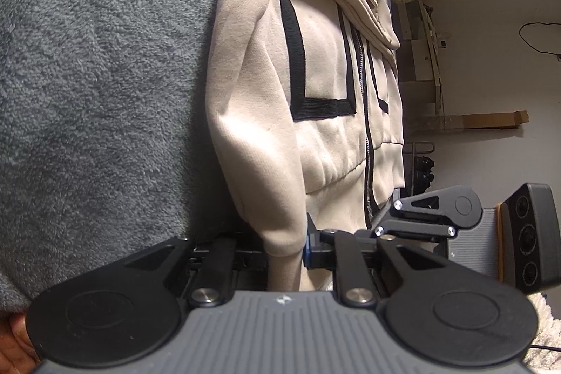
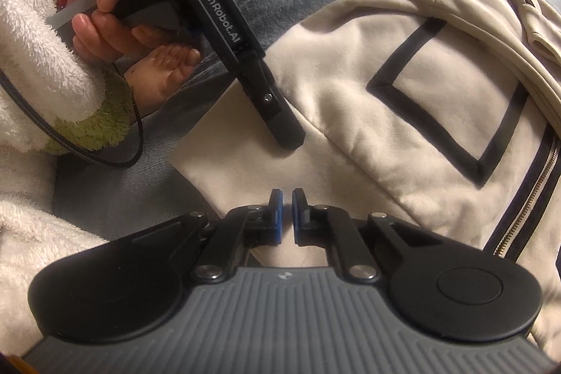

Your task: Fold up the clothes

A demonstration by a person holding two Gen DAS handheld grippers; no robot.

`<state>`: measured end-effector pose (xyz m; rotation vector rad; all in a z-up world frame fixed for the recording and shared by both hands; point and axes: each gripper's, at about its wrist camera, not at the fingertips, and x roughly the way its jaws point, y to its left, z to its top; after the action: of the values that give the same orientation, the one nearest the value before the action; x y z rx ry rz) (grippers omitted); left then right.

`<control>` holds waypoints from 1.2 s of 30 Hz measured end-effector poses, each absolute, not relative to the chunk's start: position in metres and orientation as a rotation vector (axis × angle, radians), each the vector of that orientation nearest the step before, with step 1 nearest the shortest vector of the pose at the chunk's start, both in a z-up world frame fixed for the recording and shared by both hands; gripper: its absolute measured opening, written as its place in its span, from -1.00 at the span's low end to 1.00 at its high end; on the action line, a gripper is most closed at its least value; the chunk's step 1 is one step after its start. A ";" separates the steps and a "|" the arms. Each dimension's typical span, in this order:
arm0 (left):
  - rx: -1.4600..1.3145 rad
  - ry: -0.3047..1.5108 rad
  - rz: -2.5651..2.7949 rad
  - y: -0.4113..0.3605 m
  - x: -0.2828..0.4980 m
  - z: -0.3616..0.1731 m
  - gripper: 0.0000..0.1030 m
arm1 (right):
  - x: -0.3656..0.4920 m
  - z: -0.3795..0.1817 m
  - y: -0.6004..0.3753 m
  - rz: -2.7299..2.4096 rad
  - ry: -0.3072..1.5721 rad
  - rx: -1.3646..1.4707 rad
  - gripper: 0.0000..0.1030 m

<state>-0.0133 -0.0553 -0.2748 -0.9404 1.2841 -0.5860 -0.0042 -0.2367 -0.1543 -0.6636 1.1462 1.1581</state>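
Ahead of my left hand-held gripper [image 1: 285, 242] a cream hoodie [image 1: 315, 65] lies spread on a grey blanket [image 1: 98, 76], zip shut, black-edged pockets facing up. Its sleeve [image 1: 259, 170] runs back toward me and the cuff sits between the left fingers, which are closed on it. From the right wrist view, that same gripper [image 2: 285, 137] comes in from the upper left with its tip down on the sleeve, gripped by a hand [image 2: 115, 23] in a fluffy white cuff with green trim.

My right hand-held gripper [image 2: 284, 216] hovers just over the sleeve [image 2: 245, 163], its blue pads [image 2: 277, 216] nearly together with a thin gap and no cloth between them. The hoodie body [image 2: 403, 100] spreads ahead and to the right, with one black pocket outline [image 2: 452, 100] in plain sight.
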 end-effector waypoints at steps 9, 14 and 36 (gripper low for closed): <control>-0.945 1.282 -0.582 -0.060 -0.013 -0.277 -0.64 | -0.018 -0.128 -0.253 1.139 1.073 -0.595 -0.98; -0.943 1.281 -0.581 -0.061 -0.013 -0.278 -0.64 | -0.016 -0.106 -0.281 1.037 0.998 -0.477 -1.00; -0.914 1.279 -0.548 -0.072 -0.009 -0.273 -0.66 | -0.048 -0.041 -0.588 -0.014 0.751 0.216 -0.93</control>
<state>-0.0089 -0.0718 -0.2728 -0.9140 1.2791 -0.5482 -0.0479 -0.5883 -0.0407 0.2155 0.7512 -0.0138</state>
